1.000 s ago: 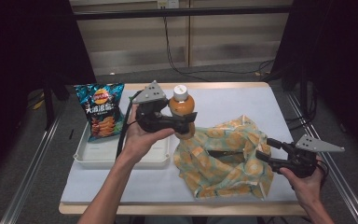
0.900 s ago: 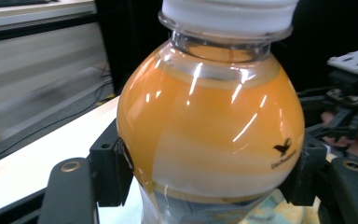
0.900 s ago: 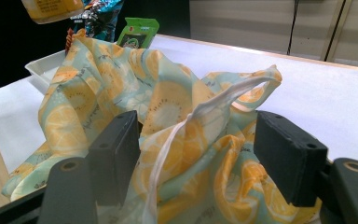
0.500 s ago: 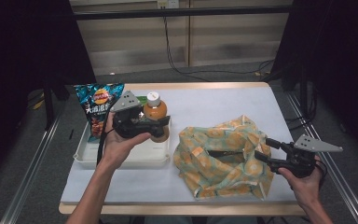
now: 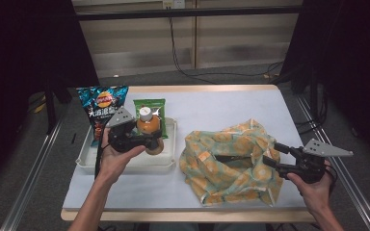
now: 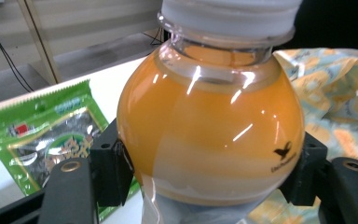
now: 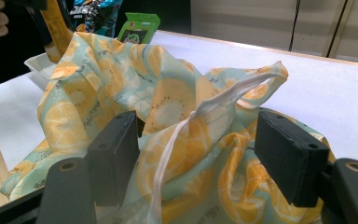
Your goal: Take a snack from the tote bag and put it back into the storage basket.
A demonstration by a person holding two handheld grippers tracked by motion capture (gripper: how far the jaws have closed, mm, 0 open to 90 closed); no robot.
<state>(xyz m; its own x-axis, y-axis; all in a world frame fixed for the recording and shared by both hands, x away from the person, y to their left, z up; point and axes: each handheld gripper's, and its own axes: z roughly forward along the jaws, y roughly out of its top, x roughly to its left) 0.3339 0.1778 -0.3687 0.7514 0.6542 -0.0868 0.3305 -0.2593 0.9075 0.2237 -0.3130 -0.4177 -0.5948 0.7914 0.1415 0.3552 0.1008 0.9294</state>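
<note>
White tabletop [image 5: 221,110] — left gripper [image 5: 150,142] clamps the orange juice bottle [image 5: 149,126] over the tray [image 5: 125,166]; at three o'clock, right gripper [image 5: 275,155] gapes at the fruit-print bag [image 5: 231,163]

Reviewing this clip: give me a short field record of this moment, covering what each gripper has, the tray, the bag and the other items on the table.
left gripper: jaws clamped on both sides of the orange drink bottle, held over the white tray
bottle: upright, white cap on, orange liquid inside
right gripper: jaws open, bag fabric and a white strap between them
bag: lemon-print cloth, crumpled on the white table right of the tray
chip bag: blue, behind the tray
green packet: flat at the tray's far edge
</note>
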